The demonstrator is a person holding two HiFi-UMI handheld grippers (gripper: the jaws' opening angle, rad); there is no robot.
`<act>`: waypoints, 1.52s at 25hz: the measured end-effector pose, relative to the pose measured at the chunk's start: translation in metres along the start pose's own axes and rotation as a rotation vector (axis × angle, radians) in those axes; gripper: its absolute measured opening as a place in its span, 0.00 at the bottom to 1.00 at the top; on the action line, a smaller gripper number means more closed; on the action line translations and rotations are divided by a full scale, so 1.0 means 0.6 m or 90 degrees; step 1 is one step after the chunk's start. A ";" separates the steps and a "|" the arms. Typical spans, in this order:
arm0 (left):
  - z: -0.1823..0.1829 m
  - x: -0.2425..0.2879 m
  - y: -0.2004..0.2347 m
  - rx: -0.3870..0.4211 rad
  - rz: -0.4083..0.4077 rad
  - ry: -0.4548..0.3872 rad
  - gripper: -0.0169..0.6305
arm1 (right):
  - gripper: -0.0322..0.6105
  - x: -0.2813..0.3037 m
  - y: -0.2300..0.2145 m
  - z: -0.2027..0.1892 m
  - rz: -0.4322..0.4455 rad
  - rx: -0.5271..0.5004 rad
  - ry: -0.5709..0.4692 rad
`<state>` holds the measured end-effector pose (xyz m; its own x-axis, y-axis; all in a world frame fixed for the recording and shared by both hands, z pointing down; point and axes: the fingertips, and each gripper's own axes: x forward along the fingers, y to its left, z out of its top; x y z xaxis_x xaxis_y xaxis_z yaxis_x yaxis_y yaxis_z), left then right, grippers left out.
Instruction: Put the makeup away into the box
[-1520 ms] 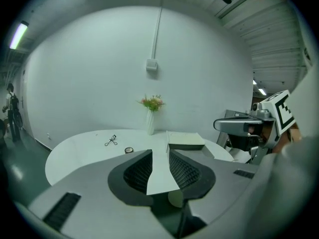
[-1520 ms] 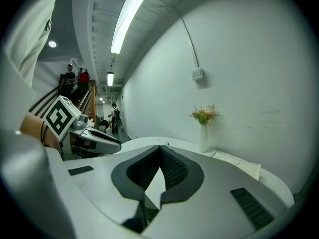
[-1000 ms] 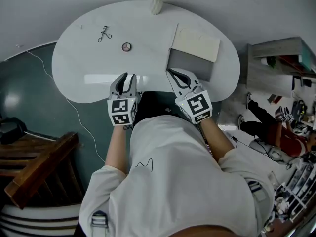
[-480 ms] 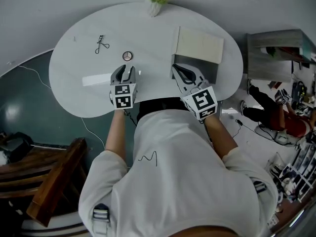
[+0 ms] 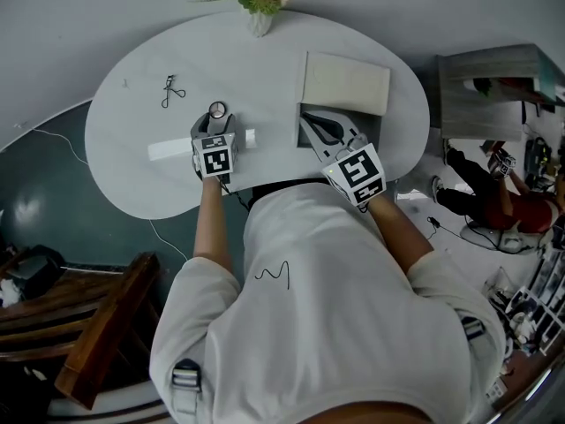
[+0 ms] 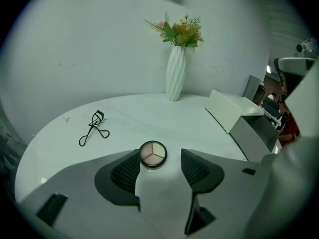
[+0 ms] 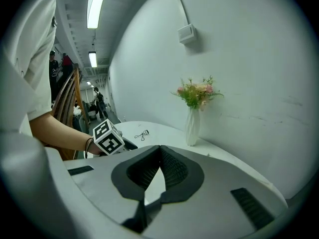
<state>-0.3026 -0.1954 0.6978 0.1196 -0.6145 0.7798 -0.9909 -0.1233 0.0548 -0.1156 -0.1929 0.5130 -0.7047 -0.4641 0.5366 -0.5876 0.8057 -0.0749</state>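
A small round makeup compact (image 5: 216, 109) (image 6: 153, 154) with pale shades lies on the white table (image 5: 132, 166). My left gripper (image 5: 214, 124) (image 6: 159, 159) is low over it. Its jaws are opening, the compact sits at their tips close to the left pad, and neither pad presses on it. A black eyelash curler (image 5: 169, 91) (image 6: 92, 128) lies farther left. The grey box (image 5: 328, 129) (image 6: 253, 133) stands open at the right, its lid (image 5: 346, 82) tipped back. My right gripper (image 5: 314, 127) (image 7: 160, 151) hovers at the box's near edge, jaws meeting at the tips, empty.
A white vase of flowers (image 5: 258, 20) (image 6: 175, 73) stands at the table's far edge against the wall. A wooden chair (image 5: 97, 334) is behind me on the left. A grey shelf (image 5: 494, 87) and clutter sit off the table's right end.
My left gripper has gone forward and down over the table to the compact, and its jaws have spread. The right gripper has shifted a little toward the box.
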 end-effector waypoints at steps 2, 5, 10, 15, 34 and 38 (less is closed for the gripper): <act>0.001 0.009 0.008 -0.001 0.011 0.005 0.43 | 0.05 -0.006 -0.004 -0.002 -0.005 0.004 0.001; 0.001 0.025 0.019 -0.015 0.020 0.009 0.43 | 0.05 -0.017 -0.015 -0.008 -0.018 0.014 0.002; -0.005 0.047 0.027 -0.027 0.013 0.026 0.43 | 0.05 -0.028 -0.032 -0.019 -0.040 0.025 0.005; -0.009 0.053 0.024 -0.026 0.014 0.038 0.43 | 0.05 -0.030 -0.043 -0.018 -0.050 0.033 0.003; 0.022 -0.007 -0.068 0.046 -0.035 0.000 0.38 | 0.05 -0.002 -0.029 -0.016 -0.002 0.015 0.001; 0.052 -0.032 -0.088 0.025 -0.050 -0.018 0.38 | 0.05 -0.001 -0.035 -0.017 0.001 0.022 -0.002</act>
<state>-0.2507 -0.2016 0.6607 0.1991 -0.6237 0.7559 -0.9752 -0.2023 0.0900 -0.0987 -0.2056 0.5225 -0.7073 -0.4638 0.5335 -0.5998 0.7931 -0.1057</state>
